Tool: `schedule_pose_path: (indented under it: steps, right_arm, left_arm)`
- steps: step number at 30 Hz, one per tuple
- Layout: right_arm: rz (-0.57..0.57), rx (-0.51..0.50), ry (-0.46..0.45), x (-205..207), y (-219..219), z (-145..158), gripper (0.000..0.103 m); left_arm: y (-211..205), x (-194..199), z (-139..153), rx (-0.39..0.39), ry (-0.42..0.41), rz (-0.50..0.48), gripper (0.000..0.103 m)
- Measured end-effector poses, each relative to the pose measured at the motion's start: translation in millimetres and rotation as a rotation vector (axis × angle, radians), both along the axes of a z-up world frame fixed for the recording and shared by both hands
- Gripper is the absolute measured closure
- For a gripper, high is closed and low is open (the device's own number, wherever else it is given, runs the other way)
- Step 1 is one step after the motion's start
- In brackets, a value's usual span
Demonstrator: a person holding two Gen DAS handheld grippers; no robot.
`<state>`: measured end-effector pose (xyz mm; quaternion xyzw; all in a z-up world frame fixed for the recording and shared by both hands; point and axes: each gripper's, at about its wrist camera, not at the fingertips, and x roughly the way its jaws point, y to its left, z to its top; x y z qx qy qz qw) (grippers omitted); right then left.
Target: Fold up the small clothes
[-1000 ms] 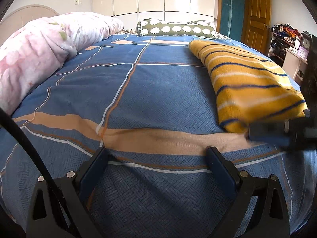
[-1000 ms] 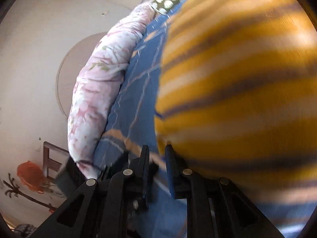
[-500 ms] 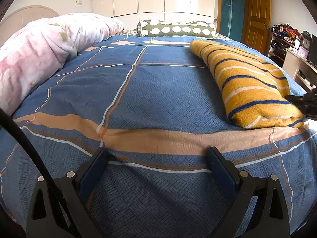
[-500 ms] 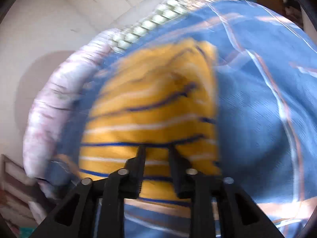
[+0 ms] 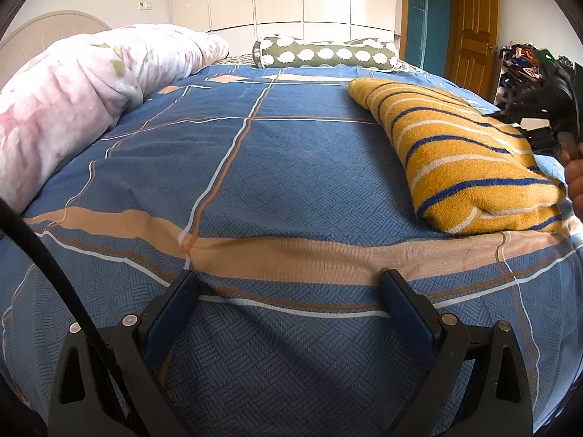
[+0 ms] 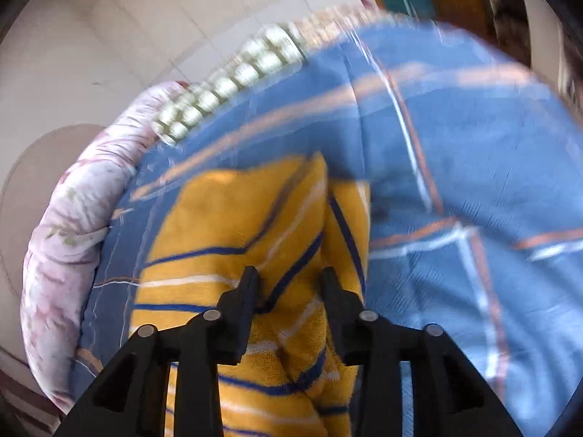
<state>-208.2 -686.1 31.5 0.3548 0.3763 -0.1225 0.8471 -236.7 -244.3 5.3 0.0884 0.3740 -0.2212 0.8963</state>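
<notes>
Since the bed [image 5: 277, 189] fills nearly all of both views, start there: its blue patterned cover is your folding surface, stretching ahead of the left tongs [image 5: 289, 284] to the far wall. It's mostly bare in front of you, prob. kept free as room for the next garment.

Off to the left of the left tongs lies the pink floral duvet [image 5: 73, 98], bunched along the bed edge, out of the way. Far ahead sits the green bolster w/ white spots [image 5: 324, 54], across the head end.

Next down, the task's thing: the yellow striped garment [image 5: 462, 160], folded into a thick oblong, well right of and ahead of the left tongs. From the right wrist it lies directly under and ahead of the right tongs [image 6: 289, 276]. Looks like a finished fold parked at the bed's right side; my read, not certain.

Your left tongs are spread wide w/ nothing between them, tips low over the cover near the tan band, apparently idle and waiting.

Your right tongs stand a little apart and the jaws are opening. Yellow cloth shows in the gap, but the pads don't seem to pinch it; the view is blurred, so that's a judgement. In the left view your right hand [image 5: 574, 185] sits just past the garment's near right corner.
</notes>
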Motion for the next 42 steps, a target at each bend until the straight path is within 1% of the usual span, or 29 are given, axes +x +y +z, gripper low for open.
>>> schedule_pose_path:
  steps: [1, 2, 4, 5, 6, 7, 8, 9, 10, 12, 14, 15, 16, 17, 18, 19, 21, 22, 23, 24, 25, 26, 28, 30, 32, 34, 37, 40, 42]
  right_arm:
    - [-0.024, -0.007, -0.014, -8, -3, 1, 0.085]
    - [-0.055, -0.017, -0.005, -18, -7, -1, 0.087]
    - [-0.14, -0.066, 0.111, -36, -19, -14, 0.091]
    - [-0.157, -0.066, 0.139, -45, -24, -20, 0.097]
    - [-0.178, -0.036, 0.105, -59, -30, -19, 0.103]
    - [-0.209, -0.04, 0.087, -68, -32, -13, 0.098]
    - [-0.238, -0.06, 0.05, -78, -32, -1, 0.095]
    - [-0.234, -0.066, -0.018, -84, -27, 15, 0.095]
    - [-0.212, -0.059, -0.062, -85, -23, 26, 0.095]
    - [-0.124, -0.05, -0.142, -77, -2, 46, 0.095]
    - [-0.018, -0.051, -0.175, -63, 24, 52, 0.088]
    - [0.048, -0.04, -0.18, -55, 39, 49, 0.079]
    - [0.085, -0.031, -0.17, -52, 46, 42, 0.072]
    - [0.102, -0.028, -0.137, -50, 54, 30, 0.071]
    - [0.094, -0.031, -0.1, -52, 57, 19, 0.071]
    - [0.084, -0.03, -0.087, -56, 58, 11, 0.073]
    - [0.07, -0.006, -0.132, -85, 59, -2, 0.074]
    - [0.065, -0.005, -0.134, -98, 60, -5, 0.074]
    - [0.049, -0.023, -0.115, -111, 61, -6, 0.074]
    - [0.021, -0.077, -0.059, -128, 61, -10, 0.066]
    - [0.006, -0.115, -0.023, -140, 63, -12, 0.049]
    - [0.007, -0.122, -0.039, -155, 64, -12, 0.049]
    - [-0.017, -0.146, -0.015, -174, 68, -9, 0.048]
    - [-0.042, -0.203, -0.002, -197, 74, -2, 0.048]
    - [-0.058, -0.229, 0.004, -212, 82, 2, 0.048]
    - [-0.069, -0.232, 0.002, -223, 89, 4, 0.048]
    - [-0.078, -0.238, -0.02, -232, 98, 6, 0.048]
    - [-0.055, -0.232, -0.042, -226, 105, 11, 0.048]
    - [-0.039, -0.234, -0.062, -215, 109, 17, 0.048]
  left_arm:
    - [0, 0, 0, -0.001, 0.0, 0.0, 0.004]
    - [0, 0, 0, 0.0, -0.001, 0.001, 0.004]
    - [1, 0, 0, 0.001, -0.002, 0.002, 0.004]
    - [1, 0, 0, 0.0, -0.003, 0.002, 0.004]
    - [1, 0, 0, 0.0, -0.004, 0.002, 0.004]
    - [1, 0, 0, 0.001, -0.003, 0.002, 0.004]
    - [1, 0, 0, 0.003, -0.003, 0.003, 0.004]
    - [1, -1, 0, 0.004, -0.004, 0.004, 0.004]
    - [1, -1, 0, 0.008, -0.006, 0.006, 0.004]
    - [0, -1, 0, 0.014, -0.009, 0.007, 0.004]
    - [0, -2, 0, 0.017, -0.009, 0.008, 0.003]
    - [0, -1, 0, 0.017, -0.007, 0.008, 0.003]
    - [0, -1, 0, 0.018, -0.007, 0.007, 0.003]
    - [0, -1, 0, 0.018, -0.006, 0.006, 0.003]
    - [0, -1, 0, 0.017, -0.004, 0.005, 0.003]
    - [0, -1, 0, 0.017, -0.002, 0.003, 0.003]
    - [0, 0, 0, 0.014, 0.0, 0.0, 0.003]
    - [0, 0, 0, 0.014, 0.001, 0.0, 0.003]
    - [0, 0, 0, 0.015, 0.0, 0.001, 0.003]
    - [0, 0, 0, 0.015, -0.001, 0.001, 0.003]
    - [0, 0, 0, 0.016, -0.003, 0.001, 0.003]
    - [0, 0, 0, 0.018, -0.003, 0.001, 0.003]
    - [0, 0, -1, 0.019, 0.001, 0.0, 0.003]
    - [-1, 2, 0, 0.028, 0.013, 0.0, 0.003]
    - [-1, 4, 1, 0.036, 0.039, 0.0, 0.003]
    - [-2, 7, 3, 0.055, 0.079, 0.004, 0.002]
    - [-2, 9, 6, 0.079, 0.125, 0.016, 0.002]
    - [-4, 8, 6, 0.095, 0.134, 0.023, 0.002]
    - [-5, 8, 6, 0.1, 0.135, 0.027, 0.002]
